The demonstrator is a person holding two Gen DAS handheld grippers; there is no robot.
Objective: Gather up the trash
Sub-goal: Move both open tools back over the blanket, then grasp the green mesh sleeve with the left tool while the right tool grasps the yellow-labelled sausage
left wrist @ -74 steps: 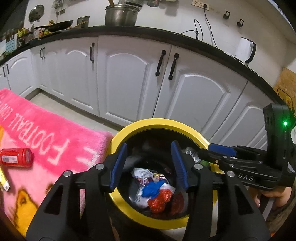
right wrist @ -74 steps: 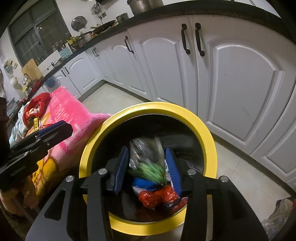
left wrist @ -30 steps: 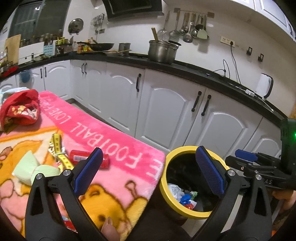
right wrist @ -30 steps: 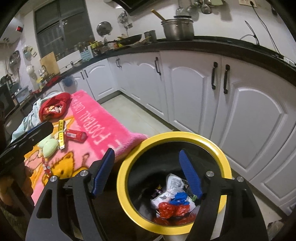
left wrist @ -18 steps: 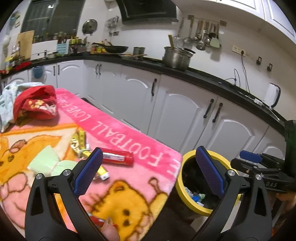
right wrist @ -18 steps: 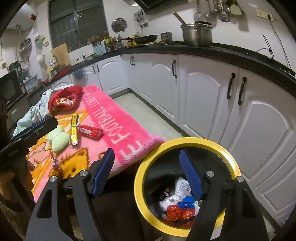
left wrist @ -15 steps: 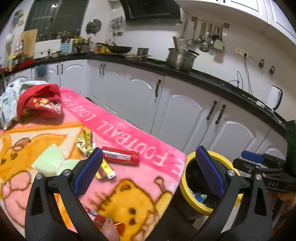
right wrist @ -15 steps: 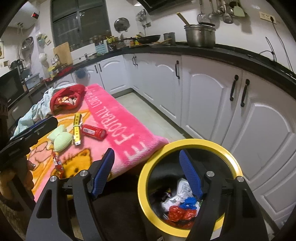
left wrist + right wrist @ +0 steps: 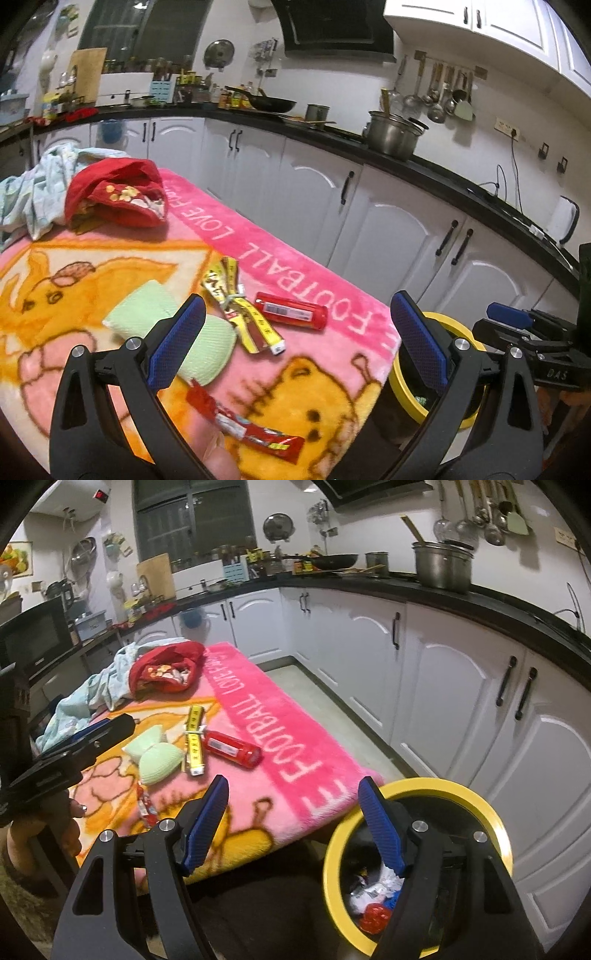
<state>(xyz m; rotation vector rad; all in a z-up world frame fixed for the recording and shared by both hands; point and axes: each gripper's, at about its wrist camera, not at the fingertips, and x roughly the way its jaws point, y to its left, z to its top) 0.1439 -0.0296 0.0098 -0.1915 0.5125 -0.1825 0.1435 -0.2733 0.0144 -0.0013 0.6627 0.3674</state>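
A yellow-rimmed black trash bin [image 9: 487,812] stands at the table's right end and holds wrappers [image 9: 373,893]; it also shows in the left wrist view [image 9: 460,336]. On the pink blanket [image 9: 295,280] lie a red tube [image 9: 291,311], a yellow tape measure [image 9: 240,306], a green pad [image 9: 177,325] and a red snack wrapper [image 9: 243,424]. My left gripper [image 9: 295,347] is open and empty above the blanket near the wrapper. My right gripper [image 9: 295,823] is open and empty between the blanket's edge and the bin.
A red cloth [image 9: 118,195] and a pale blue cloth [image 9: 33,192] lie at the blanket's far end. White cabinets [image 9: 443,686] with a black counter run behind, with a steel pot [image 9: 441,566] on top. Tiled floor [image 9: 332,698] lies between table and cabinets.
Both grippers dropped their trash into the bin, opened, and pulled back and up. The views swung left, from over the bin toward the blanket and its items.
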